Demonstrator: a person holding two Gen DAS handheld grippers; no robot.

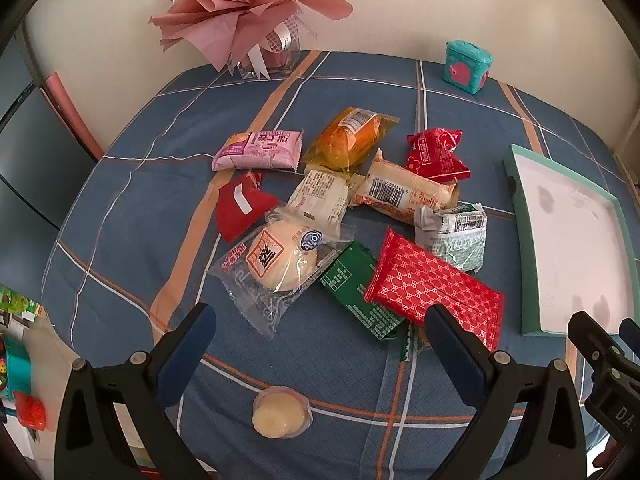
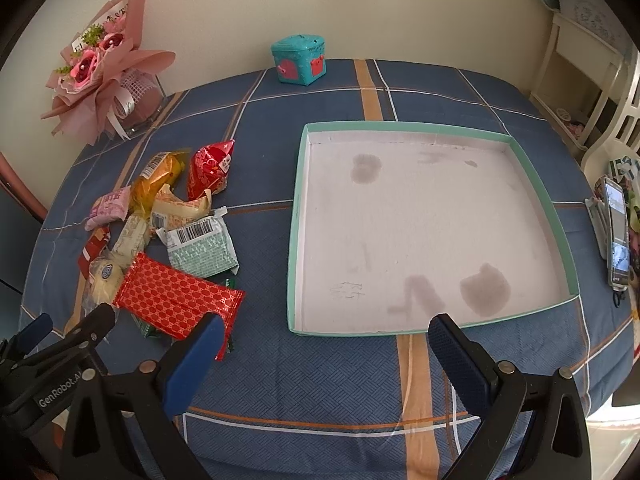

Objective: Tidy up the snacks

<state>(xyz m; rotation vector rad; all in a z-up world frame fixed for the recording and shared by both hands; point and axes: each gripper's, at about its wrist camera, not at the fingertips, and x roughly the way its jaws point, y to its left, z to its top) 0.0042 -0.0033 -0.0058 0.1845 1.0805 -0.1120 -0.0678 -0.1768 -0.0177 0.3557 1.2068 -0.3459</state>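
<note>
We see both tongs spread wide, holding nothing: left tongs (image 1: 316, 340) above the snack pile (image 1: 352, 216) on the desk (image 2: 320, 380), right tongs (image 2: 324, 346) near the teal tray (image 2: 298, 216). Red patterned packet (image 2: 176, 300) lies flat, long axis diagonal, just beside the tray's left wall.

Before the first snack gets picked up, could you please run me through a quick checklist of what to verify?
1. Left gripper open, nothing held: ok.
2. Right gripper open, nothing held: ok.
3. Tray has room: ok, nothing in it, only stains.
4. Snacks within view: ok, piled left of the tray; red pack nearest.
5. Pile free to grasp singly: not ok, packs overlap.
6. Stray jelly cup noted: ok, lies apart.
</note>
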